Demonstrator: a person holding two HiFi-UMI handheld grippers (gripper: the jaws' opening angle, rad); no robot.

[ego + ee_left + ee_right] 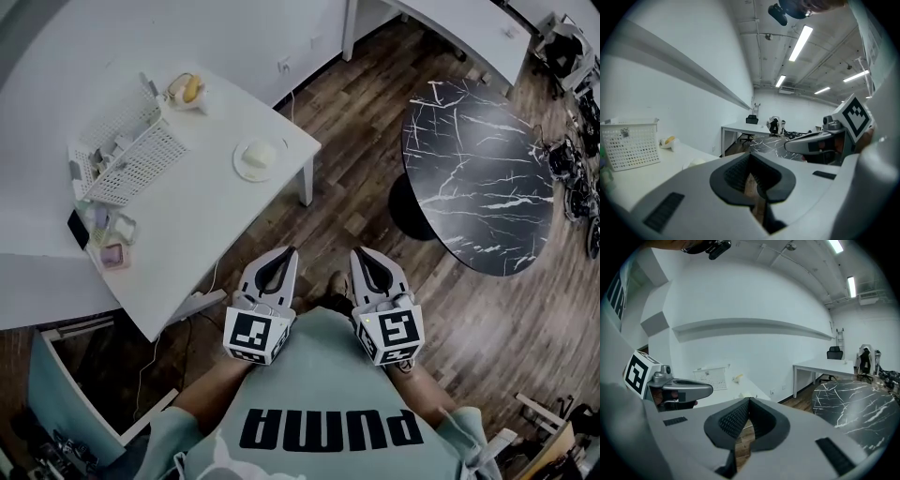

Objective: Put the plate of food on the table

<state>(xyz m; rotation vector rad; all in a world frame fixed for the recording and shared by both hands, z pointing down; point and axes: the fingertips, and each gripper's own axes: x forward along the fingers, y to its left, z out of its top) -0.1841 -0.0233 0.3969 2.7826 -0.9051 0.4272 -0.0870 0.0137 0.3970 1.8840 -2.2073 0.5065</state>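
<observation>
A white plate with pale food (258,157) sits near the right edge of the white table (202,211); it shows as a pale lump (695,162) in the left gripper view. My left gripper (277,255) and right gripper (364,257) are held side by side close to my body, over the wood floor and well short of the plate. Both are shut, jaws closed tip to tip with nothing between them. The black marble round table (478,173) stands to the right. In the right gripper view the left gripper (679,390) shows at the left.
A white perforated basket (127,155) and a small dish with yellow food (187,91) are on the white table, with small items (111,242) at its left edge. Another white desk (469,28) stands at the back. Clutter (577,169) lies at the far right.
</observation>
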